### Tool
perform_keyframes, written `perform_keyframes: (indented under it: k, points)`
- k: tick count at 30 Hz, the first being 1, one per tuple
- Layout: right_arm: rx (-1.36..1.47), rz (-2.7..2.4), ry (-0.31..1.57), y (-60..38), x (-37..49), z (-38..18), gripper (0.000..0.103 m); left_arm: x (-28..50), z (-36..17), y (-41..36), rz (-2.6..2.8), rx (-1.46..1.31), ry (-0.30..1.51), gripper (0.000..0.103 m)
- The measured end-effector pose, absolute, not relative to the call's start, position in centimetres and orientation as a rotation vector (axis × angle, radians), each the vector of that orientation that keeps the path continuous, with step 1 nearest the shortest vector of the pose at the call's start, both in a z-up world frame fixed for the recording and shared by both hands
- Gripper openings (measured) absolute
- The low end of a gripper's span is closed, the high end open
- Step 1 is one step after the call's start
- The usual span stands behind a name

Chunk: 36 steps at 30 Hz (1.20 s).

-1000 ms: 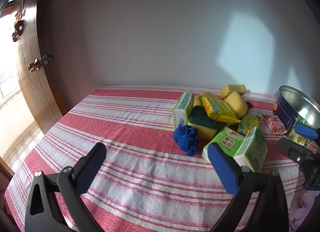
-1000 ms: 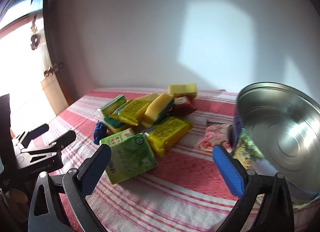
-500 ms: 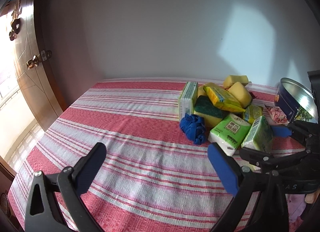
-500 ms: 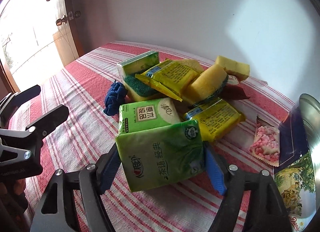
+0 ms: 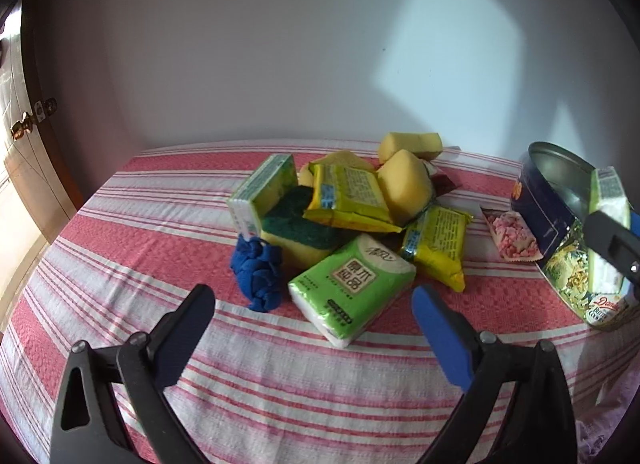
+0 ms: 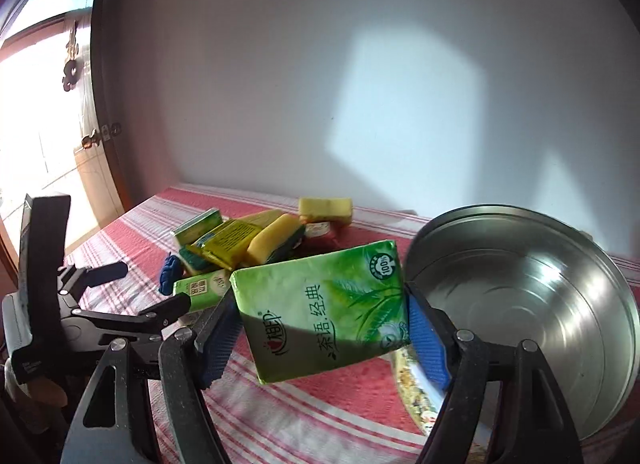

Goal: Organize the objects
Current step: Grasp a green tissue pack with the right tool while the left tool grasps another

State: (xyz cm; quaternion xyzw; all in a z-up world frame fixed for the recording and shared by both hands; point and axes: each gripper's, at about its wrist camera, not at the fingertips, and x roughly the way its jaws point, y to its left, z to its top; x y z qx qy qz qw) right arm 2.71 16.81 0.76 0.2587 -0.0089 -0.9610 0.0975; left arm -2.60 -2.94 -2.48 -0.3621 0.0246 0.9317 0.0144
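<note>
Fingers of our right gripper [image 6: 320, 328] clamp a green tissue pack [image 6: 324, 304] beside the tin [image 6: 520, 304]; our left gripper [image 5: 312, 328] gapes empty.

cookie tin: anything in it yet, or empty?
Empty as far as shown: the tin shows only bare metal inside. The tissue pack is outside it, clamped in the right gripper above the cloth.

The right gripper [image 6: 320, 324] fills the lower frame of its own view, jaws having just closed and clamped on a pack. The left gripper [image 5: 312, 328] sits low in its view, jaws spread wide, empty.
</note>
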Motion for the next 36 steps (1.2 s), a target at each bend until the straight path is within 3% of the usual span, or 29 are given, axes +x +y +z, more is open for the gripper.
perform_keyframes:
  k: [7,9,12,18,24,36]
  points:
    - [0.780,-2.844,-0.063,18.2,3.0,1.0,0.078,-6.1,-4.8,-0.6,2.851,-1.346,0.059,0.094]
    - [0.778,-2.841,-0.049,18.1,3.2,1.0,0.078,-6.6,-5.0,-0.1,2.861,-1.366,0.066,0.094]
    - [0.780,-2.839,-0.037,17.8,3.1,0.7,0.078,-6.8,-5.1,0.2,2.866,-1.386,0.081,0.084]
    - [0.768,-2.849,-0.050,17.9,3.0,0.7,0.078,-6.3,-4.8,-0.2,2.859,-1.366,0.016,0.082]
    - [0.721,-2.863,-0.073,18.4,3.2,0.6,0.078,-4.7,-3.7,-0.6,2.925,-1.280,-0.047,0.081]
    - [0.571,-2.963,-0.049,19.7,4.4,2.2,0.078,-0.7,0.8,0.9,3.076,-0.919,0.024,0.081]
